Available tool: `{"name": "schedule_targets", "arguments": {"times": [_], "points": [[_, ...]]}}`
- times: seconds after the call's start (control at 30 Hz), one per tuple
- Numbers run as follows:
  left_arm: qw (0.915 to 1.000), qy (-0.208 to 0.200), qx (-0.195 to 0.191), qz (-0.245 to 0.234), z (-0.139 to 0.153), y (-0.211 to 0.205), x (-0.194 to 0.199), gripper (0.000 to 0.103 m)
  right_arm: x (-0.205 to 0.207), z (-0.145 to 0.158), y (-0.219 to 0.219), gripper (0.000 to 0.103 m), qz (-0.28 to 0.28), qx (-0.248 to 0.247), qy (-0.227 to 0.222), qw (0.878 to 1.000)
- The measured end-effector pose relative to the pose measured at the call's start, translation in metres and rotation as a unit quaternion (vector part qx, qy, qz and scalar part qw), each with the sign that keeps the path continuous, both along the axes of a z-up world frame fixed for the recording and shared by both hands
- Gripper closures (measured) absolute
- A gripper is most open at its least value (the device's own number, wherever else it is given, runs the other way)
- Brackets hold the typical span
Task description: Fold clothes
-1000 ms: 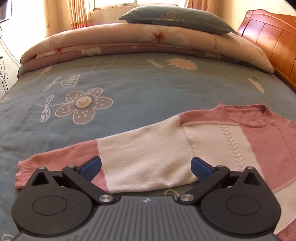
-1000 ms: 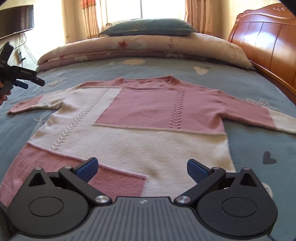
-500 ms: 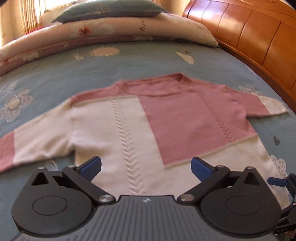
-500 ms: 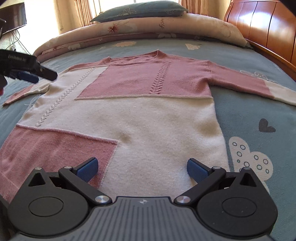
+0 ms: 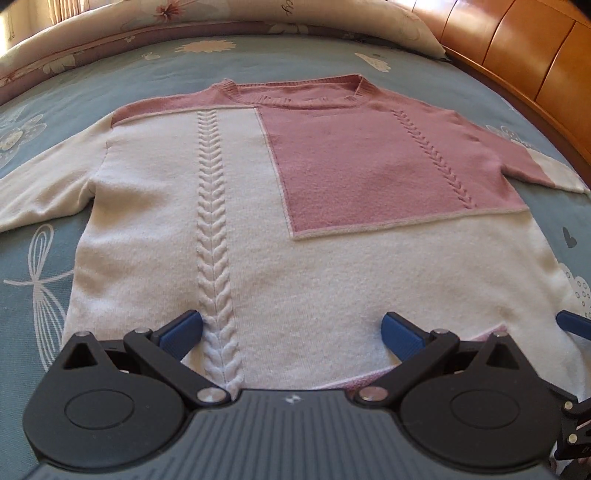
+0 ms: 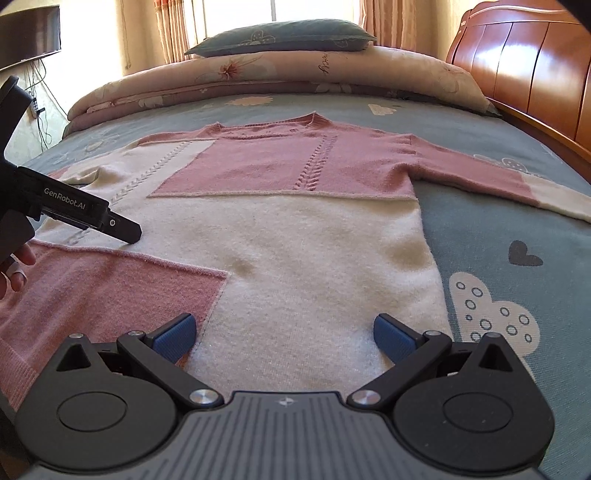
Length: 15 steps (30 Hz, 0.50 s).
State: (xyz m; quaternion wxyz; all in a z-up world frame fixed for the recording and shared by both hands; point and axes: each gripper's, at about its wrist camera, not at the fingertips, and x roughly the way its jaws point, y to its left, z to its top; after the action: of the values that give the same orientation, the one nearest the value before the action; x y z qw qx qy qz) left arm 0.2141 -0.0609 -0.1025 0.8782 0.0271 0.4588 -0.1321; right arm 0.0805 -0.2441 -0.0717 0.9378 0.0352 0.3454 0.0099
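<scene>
A pink and cream knit sweater lies flat and face up on the bed, collar away from me and both sleeves spread out sideways. My left gripper hovers open over the sweater's lower body, its blue pads on either side of the cream cable braid and plain cream knit. My right gripper is open too, low over the hem near the pink patch. Nothing is held in either. The left gripper also shows in the right wrist view, over the sweater's left side, with a hand behind it.
The blue patterned bedsheet surrounds the sweater. A rolled floral quilt and a dark pillow lie at the far end. A wooden headboard runs along the right. The right gripper's blue fingertips peek in at the left view's right edge.
The left gripper swung right from the left sleeve to the sweater's body and came in low. The right gripper moved closer to the hem. Both stayed open.
</scene>
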Motion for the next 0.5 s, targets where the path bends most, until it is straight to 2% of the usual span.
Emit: {"name": "schedule_targets", "arguments": {"times": [0.5], "points": [[0.9998, -0.021, 0.000, 0.006, 0.000, 0.002, -0.020, 0.001, -0.003, -0.004, 0.001, 0.000, 0.004, -0.008, -0.013, 1.000]]}}
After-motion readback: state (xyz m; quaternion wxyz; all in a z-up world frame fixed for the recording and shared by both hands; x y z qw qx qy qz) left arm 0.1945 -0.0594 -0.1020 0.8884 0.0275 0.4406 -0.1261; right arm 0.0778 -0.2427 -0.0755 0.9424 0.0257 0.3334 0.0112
